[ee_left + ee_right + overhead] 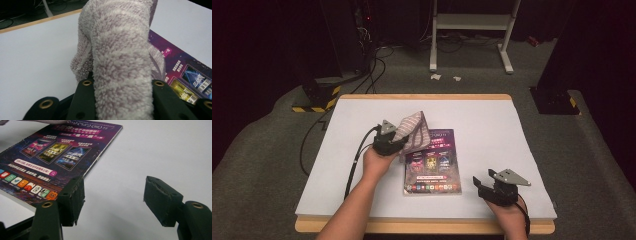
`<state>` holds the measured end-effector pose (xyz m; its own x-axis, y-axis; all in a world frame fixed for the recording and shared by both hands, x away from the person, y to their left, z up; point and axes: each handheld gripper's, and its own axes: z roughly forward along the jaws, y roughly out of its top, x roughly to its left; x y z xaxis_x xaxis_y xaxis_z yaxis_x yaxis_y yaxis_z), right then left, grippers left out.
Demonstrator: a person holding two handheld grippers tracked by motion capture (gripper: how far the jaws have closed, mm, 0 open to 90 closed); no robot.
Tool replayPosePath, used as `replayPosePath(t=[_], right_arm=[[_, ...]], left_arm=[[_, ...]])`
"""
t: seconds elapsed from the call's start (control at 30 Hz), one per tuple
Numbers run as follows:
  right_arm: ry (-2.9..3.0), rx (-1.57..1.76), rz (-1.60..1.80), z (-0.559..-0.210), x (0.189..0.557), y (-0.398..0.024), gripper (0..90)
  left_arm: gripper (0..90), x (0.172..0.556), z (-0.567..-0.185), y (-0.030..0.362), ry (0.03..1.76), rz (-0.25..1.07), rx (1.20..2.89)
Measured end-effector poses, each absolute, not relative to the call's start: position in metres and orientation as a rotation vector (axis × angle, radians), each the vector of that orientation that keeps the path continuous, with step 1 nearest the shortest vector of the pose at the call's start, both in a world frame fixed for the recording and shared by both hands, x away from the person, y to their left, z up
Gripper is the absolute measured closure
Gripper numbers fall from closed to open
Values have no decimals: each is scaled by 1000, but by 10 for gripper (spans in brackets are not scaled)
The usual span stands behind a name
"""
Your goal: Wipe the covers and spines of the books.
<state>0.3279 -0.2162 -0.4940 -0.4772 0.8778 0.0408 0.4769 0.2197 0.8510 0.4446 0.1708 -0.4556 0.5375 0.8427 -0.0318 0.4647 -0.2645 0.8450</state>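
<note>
A fluffy striped pink-and-white towel (414,131) hangs lifted over the top of a purple magazine (434,165) lying flat mid-table. My left gripper (396,142) is shut on the towel's folded edge; in the left gripper view the towel (120,62) bulges up between both jaws, with the magazine (185,75) at the right. My right gripper (484,187) rests near the table's front right, open, nothing between its fingers. In the right gripper view the right gripper (113,202) points past the magazine (52,157), its left pad close to the magazine's near corner.
The white table top (482,120) has a wooden rim at front and back. Beyond it stand a white frame (472,30), dark stands with yellow-black striped bases (314,100) and cables on grey carpet.
</note>
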Motion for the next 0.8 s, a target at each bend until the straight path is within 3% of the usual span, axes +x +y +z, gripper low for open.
replayPosePath(t=[0.8], right_arm=[[2034, 1248, 1148, -494, 327, -214, 373]], left_arm=[[697, 394, -461, 267, 1210, 603, 1829]])
